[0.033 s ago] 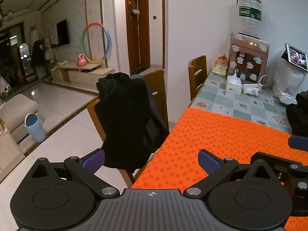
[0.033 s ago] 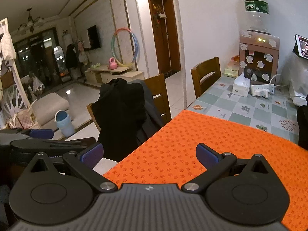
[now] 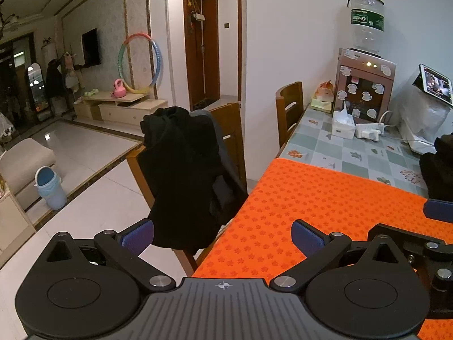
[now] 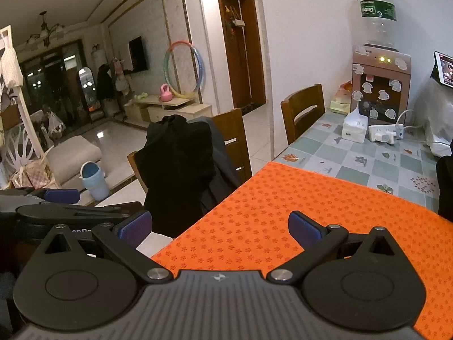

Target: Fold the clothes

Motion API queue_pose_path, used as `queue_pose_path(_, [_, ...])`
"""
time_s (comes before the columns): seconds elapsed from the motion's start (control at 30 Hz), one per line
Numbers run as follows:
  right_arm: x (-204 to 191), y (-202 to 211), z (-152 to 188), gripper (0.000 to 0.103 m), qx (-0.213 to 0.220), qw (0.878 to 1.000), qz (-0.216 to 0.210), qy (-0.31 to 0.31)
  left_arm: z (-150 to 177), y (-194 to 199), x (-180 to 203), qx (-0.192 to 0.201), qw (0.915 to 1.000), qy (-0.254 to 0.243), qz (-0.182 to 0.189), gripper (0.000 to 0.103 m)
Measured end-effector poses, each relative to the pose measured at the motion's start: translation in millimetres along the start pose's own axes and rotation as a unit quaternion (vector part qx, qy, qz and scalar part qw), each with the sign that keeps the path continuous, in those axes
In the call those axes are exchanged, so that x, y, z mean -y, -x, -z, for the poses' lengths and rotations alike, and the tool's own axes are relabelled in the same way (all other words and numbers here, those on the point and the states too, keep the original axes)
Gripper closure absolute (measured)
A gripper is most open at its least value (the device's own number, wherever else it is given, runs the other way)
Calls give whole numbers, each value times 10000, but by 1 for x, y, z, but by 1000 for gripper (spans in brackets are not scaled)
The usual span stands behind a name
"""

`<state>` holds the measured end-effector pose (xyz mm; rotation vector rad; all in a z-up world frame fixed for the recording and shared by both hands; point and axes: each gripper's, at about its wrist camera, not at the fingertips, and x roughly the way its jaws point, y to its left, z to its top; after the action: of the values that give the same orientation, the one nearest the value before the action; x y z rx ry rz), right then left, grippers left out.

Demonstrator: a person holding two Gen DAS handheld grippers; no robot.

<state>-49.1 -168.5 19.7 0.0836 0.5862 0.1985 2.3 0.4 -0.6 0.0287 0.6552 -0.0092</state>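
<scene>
My two views are evenly lit by warm indoor light; the glossy floor [image 3: 85,153] mirrors a glare spot, straight lines bow near the fisheye edges, corners go black

right gripper [image 4: 219,228] gapes empty above the orange mat [image 4: 311,212]; black clothes [image 4: 177,170] drape a chair [image 4: 235,141].

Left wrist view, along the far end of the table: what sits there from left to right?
Orange-and-yellow tissue pack → white tissue box → white power strip → tablet with lit screen.
</scene>
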Motion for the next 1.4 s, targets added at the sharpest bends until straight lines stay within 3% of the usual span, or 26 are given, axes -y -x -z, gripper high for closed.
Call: queue_pose_path(1.4, [1,-8,-2,0,-9,9993,207,-318,0,-19,-9,-130,9997,118,198,0])
